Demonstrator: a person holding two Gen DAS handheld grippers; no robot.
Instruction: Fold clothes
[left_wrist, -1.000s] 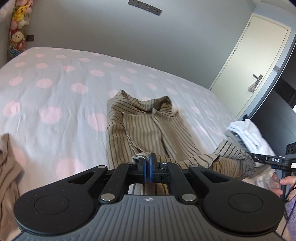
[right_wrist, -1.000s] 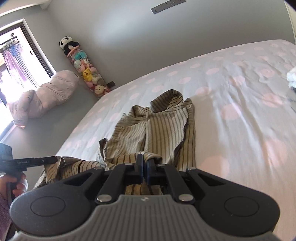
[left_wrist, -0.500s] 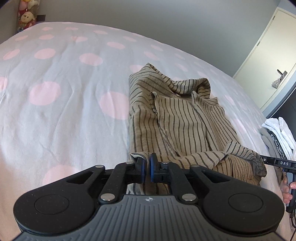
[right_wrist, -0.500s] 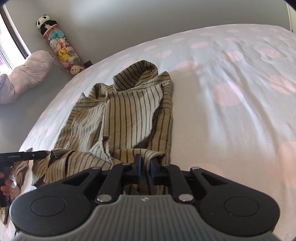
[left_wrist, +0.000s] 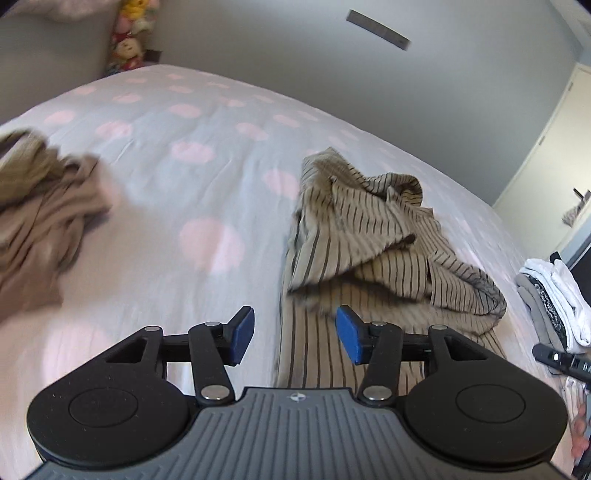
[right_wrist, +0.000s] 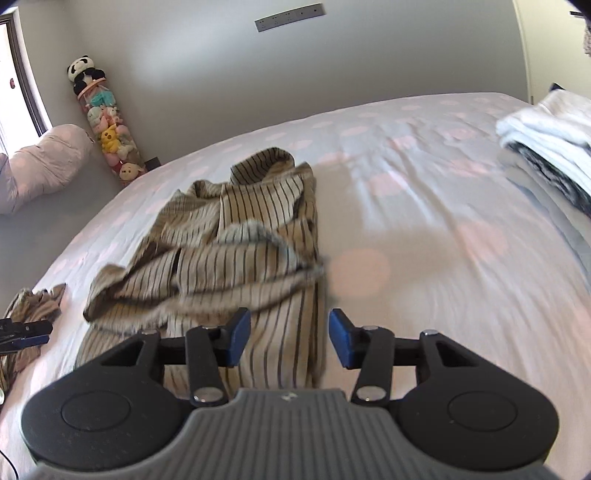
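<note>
A beige shirt with dark stripes (left_wrist: 373, 243) (right_wrist: 243, 243) lies on the bed, its lower part folded up over the chest in a loose, blurred flap. My left gripper (left_wrist: 294, 338) hovers just short of the shirt's near left edge, its jaws opening, with nothing pressed between the blue pads (left_wrist: 242, 334). My right gripper (right_wrist: 290, 338) hangs over the shirt's near right edge, jaws also opening, and the striped cloth shows below the gap, free of the pads (right_wrist: 341, 341).
The bed sheet (left_wrist: 192, 192) is pale with pink dots. A crumpled tan garment (left_wrist: 40, 221) lies at the left. Folded white and grey clothes (left_wrist: 554, 295) (right_wrist: 550, 144) are stacked at the right. Plush toys (right_wrist: 107, 129) and a pink cushion (right_wrist: 40, 162) stand by the wall.
Both grippers were shut on the shirt's hem and carried it forward; now both have let go and drawn back, and the folded flap is dropping onto the shirt.
</note>
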